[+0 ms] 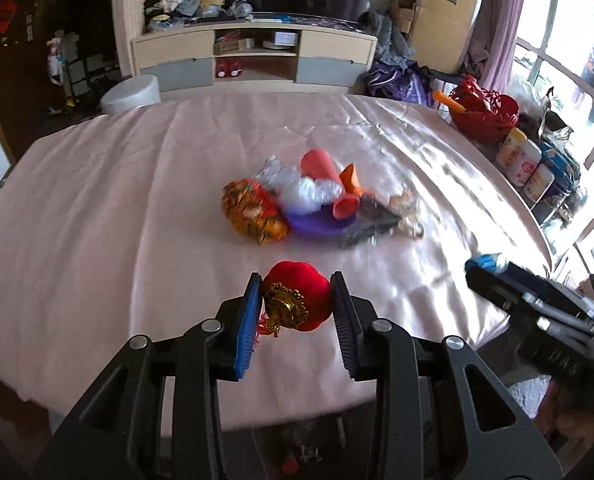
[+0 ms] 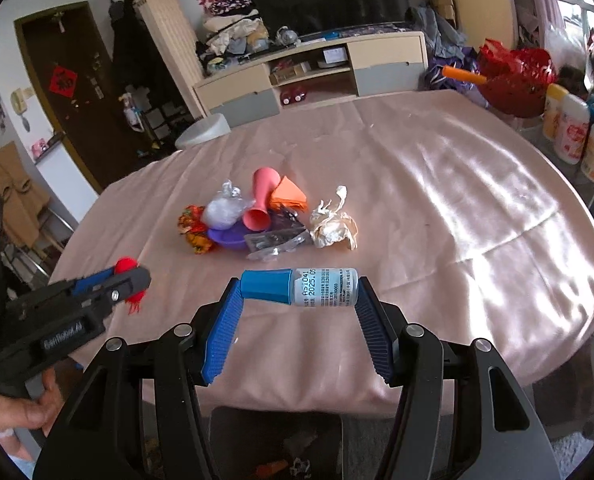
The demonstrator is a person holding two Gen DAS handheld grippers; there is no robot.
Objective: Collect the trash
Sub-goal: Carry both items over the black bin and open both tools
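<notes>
My left gripper (image 1: pixel 297 292) is shut on a small red velvet lantern ornament (image 1: pixel 297 300) with a gold cap, held above the near part of the pink-clothed table (image 1: pixel 97 220). My right gripper (image 2: pixel 299 288) is shut on a small bottle (image 2: pixel 301 288) with a blue cap and a printed label, lying crosswise between the pads. A trash pile sits mid-table: a pink cup (image 2: pixel 263 200), a purple bowl (image 2: pixel 233 238), an orange patterned wrapper (image 1: pixel 253 212), clear plastic (image 2: pixel 225 208), crumpled paper (image 2: pixel 333 224). The left gripper (image 2: pixel 129 280) also shows at the left of the right wrist view.
A red basket (image 1: pixel 485 112) and several tubs (image 1: pixel 521 156) stand at the table's right edge. A grey stool (image 1: pixel 131 92) is beyond the far-left edge, a TV cabinet (image 1: pixel 253 56) behind it. A dark bin opening (image 2: pixel 277 440) lies below the table's near edge.
</notes>
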